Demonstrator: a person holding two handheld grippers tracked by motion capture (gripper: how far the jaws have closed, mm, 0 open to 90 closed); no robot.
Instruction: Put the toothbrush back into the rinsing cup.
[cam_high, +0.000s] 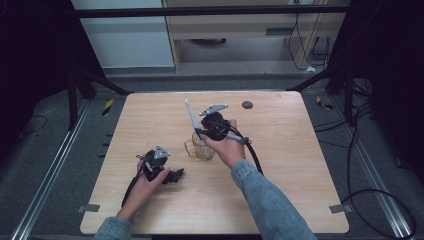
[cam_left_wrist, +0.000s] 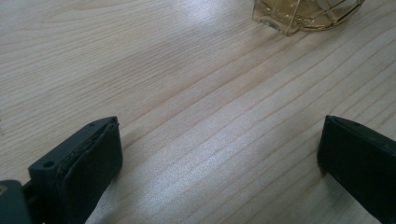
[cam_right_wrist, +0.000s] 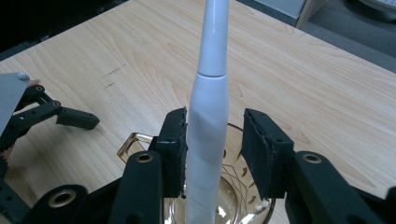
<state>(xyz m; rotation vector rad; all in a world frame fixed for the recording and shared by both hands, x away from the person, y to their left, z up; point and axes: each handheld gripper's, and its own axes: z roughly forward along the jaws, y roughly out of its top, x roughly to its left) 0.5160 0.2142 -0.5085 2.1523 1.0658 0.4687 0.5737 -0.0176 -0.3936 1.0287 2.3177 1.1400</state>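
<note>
**Two grippers, one white stick above a glass cup**

Right gripper (cam_right_wrist: 212, 149) stands over the amber glass cup (cam_high: 201, 150) near the middle of the wooden surface (cam_high: 280, 165). A white stick (cam_right_wrist: 210, 116) rises between its fingers, touching the left one; the right one stands apart. Left gripper (cam_left_wrist: 219, 158) rests low on the surface, fingers spread wide, holding nothing.

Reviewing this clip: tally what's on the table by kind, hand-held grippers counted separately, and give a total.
White slim handle, standing in the cup: 1
Amber glass cup: 1
Small dark round thing near the far edge, too small to tell what it is: 1
Black two-jaw grippers: 2, left gripper, right gripper
Total: 5
</note>
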